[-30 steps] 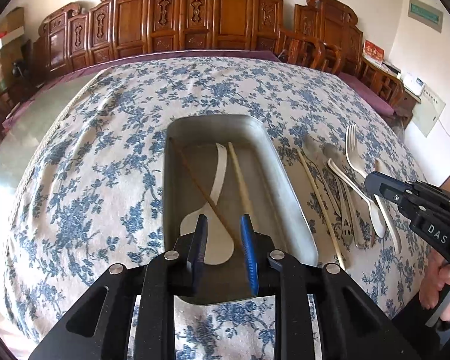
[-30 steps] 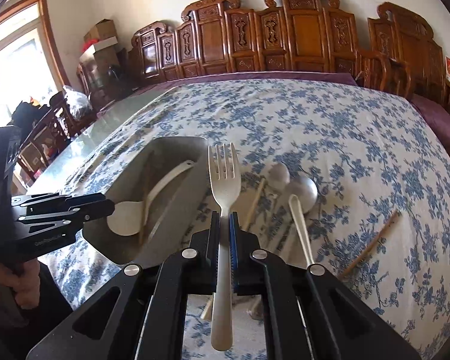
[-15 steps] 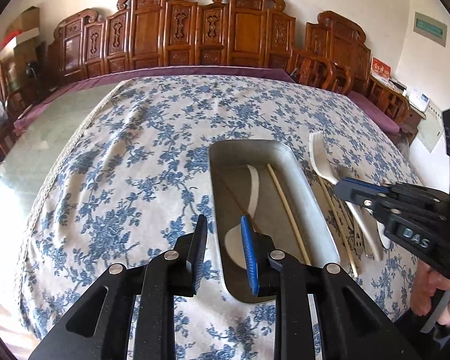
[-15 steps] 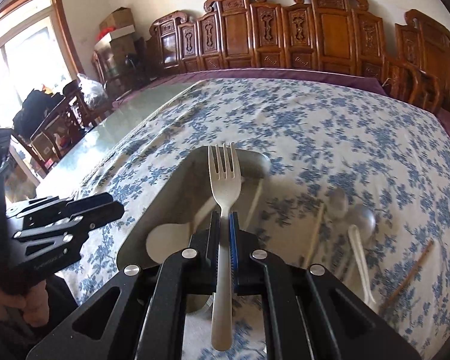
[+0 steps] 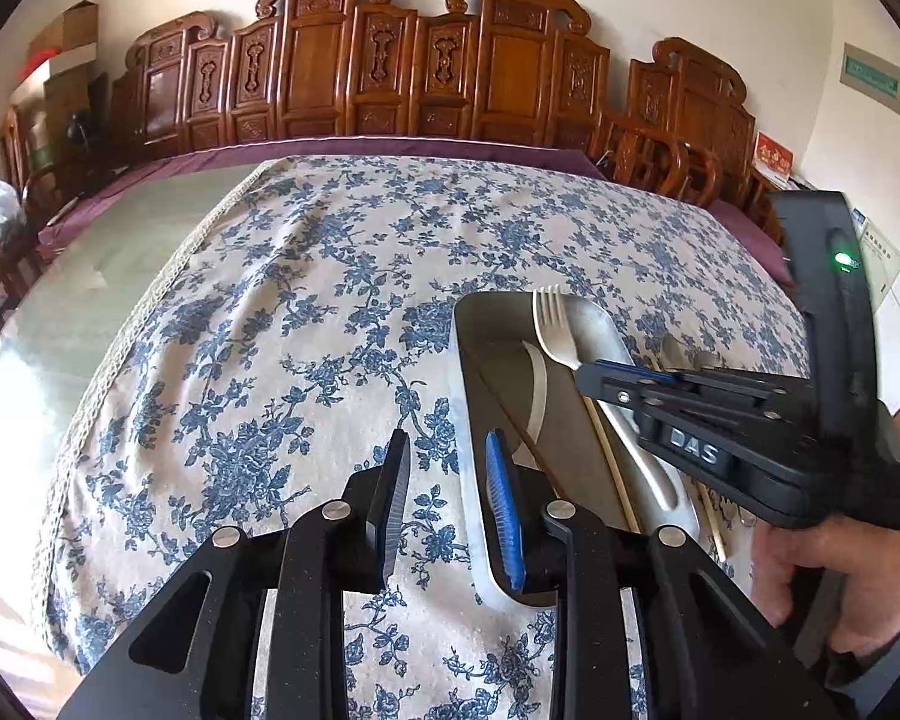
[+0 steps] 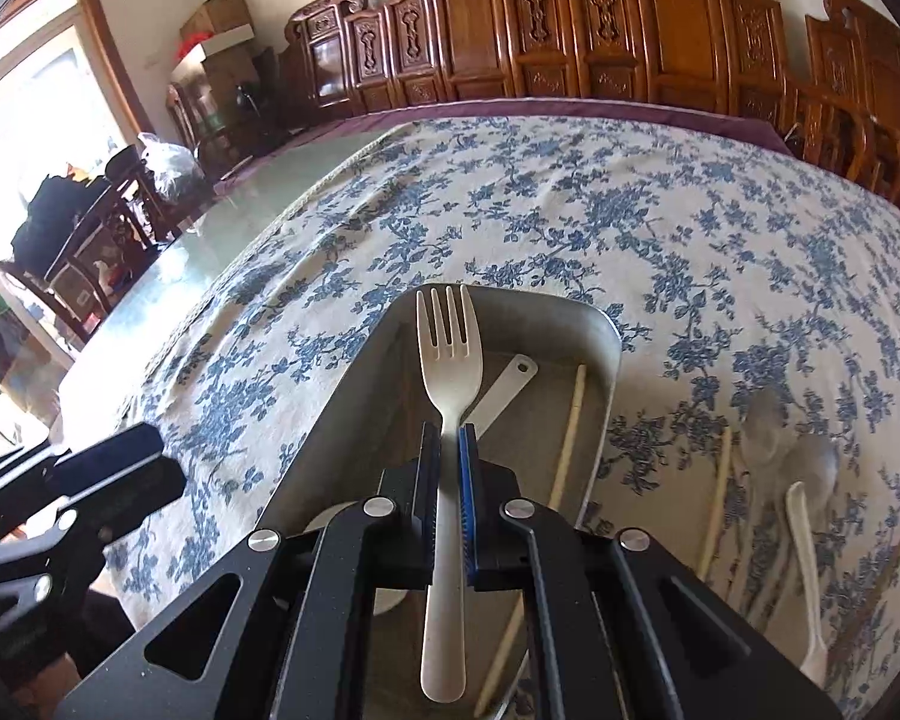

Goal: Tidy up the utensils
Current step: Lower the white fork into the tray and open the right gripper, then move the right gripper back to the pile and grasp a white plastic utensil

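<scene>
Since the earlier frame, the right gripper (image 6: 448, 447) has carried its cream fork (image 6: 448, 396) from beside the metal tray (image 6: 600, 330) to above it, while the left gripper (image 5: 444, 468) has shifted left off the tray onto the floral tablecloth (image 5: 306, 312). Within the tray lie a white spoon (image 6: 504, 390) and a pale chopstick (image 6: 570, 432). Clamped at its neck by the narrow right jaws, the fork runs lengthwise along the tray, tines pointing away toward the far rim. Left jaws stand wide, holding nothing.
</scene>
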